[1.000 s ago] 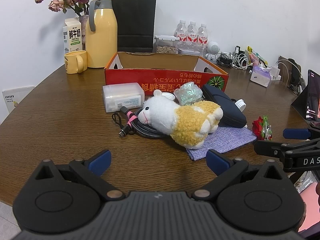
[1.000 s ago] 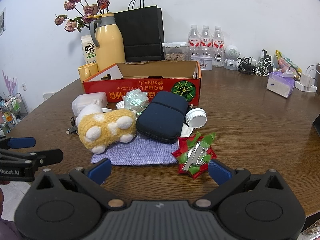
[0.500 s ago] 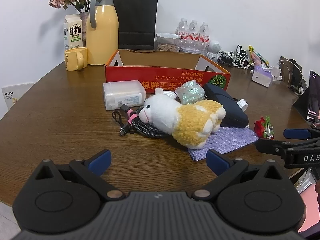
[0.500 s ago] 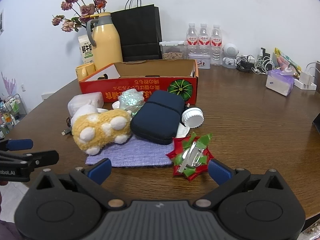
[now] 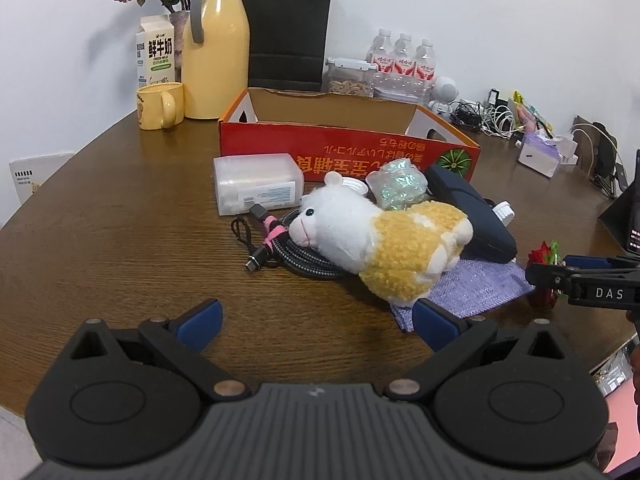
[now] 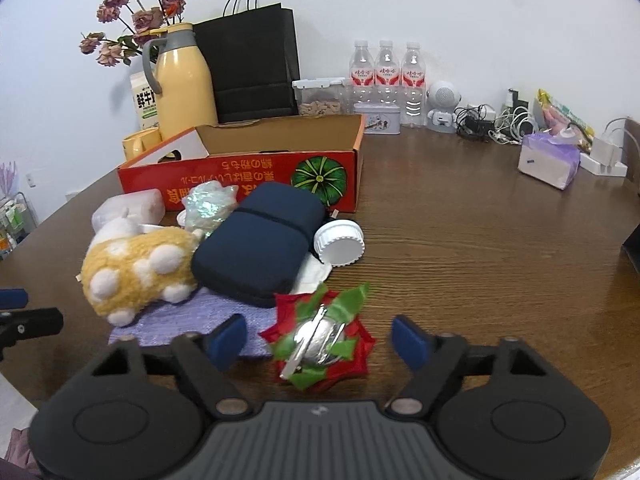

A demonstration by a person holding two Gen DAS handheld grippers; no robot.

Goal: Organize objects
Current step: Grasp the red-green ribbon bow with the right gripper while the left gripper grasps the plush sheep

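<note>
A white and yellow plush sheep [image 5: 384,236] [image 6: 136,268] lies on a purple cloth [image 5: 472,284] [image 6: 192,316], over a coiled braided cable [image 5: 296,252]. A navy pouch [image 6: 260,248] [image 5: 472,216], a shiny wrapped packet [image 6: 208,208], a white lid [image 6: 340,240] and a clear plastic box [image 5: 256,188] lie in front of an open red cardboard box [image 5: 348,148] [image 6: 248,160]. A red and green bow [image 6: 320,340] lies between the fingers of my open right gripper [image 6: 320,340]. My left gripper [image 5: 316,320] is open and empty, short of the sheep.
A yellow thermos [image 5: 216,44], yellow mug [image 5: 160,106], milk carton [image 5: 156,54], flowers, black paper bag [image 5: 286,28], water bottles [image 6: 382,80], snack container and tin stand at the back. Chargers and a tissue pack [image 6: 548,160] lie at the far right.
Both grippers have moved forward toward the pile. The right gripper has come down around the red and green bow, which now sits between its fingers.
</note>
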